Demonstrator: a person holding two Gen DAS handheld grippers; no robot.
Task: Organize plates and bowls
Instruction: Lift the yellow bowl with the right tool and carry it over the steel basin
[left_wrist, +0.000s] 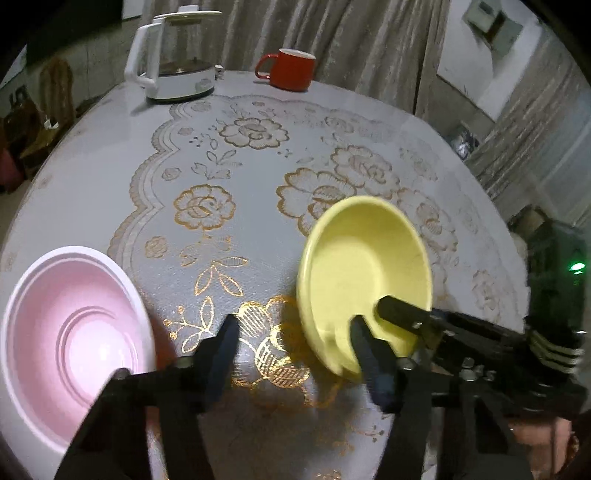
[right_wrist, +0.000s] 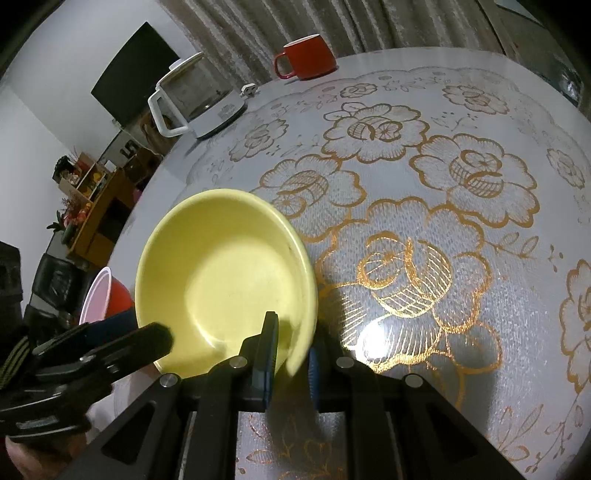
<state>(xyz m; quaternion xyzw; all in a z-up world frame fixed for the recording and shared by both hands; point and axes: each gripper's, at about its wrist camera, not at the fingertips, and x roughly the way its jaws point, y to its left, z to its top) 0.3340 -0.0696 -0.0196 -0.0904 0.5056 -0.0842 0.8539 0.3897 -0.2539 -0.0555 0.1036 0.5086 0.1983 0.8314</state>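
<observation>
The right gripper pinches the yellow bowl's near rim, tilting it above the table — likely to carry toward the pink plate. The left gripper gapes wide, empty.

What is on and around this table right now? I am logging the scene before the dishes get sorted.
yellow bowl: one, pale yellow, tilted, rim clamped by the right gripper
pink bowl: one, pink with white rim, near left of the table
red mug: one, red, far edge
kettle: one, glass with white base and handle, far edge, left of the mug
table: one, white cover with gold flower print
curtain: beige, behind the table
right gripper: black, fingers shut on the yellow bowl's rim
left gripper: black, fingers open, holding nothing
</observation>
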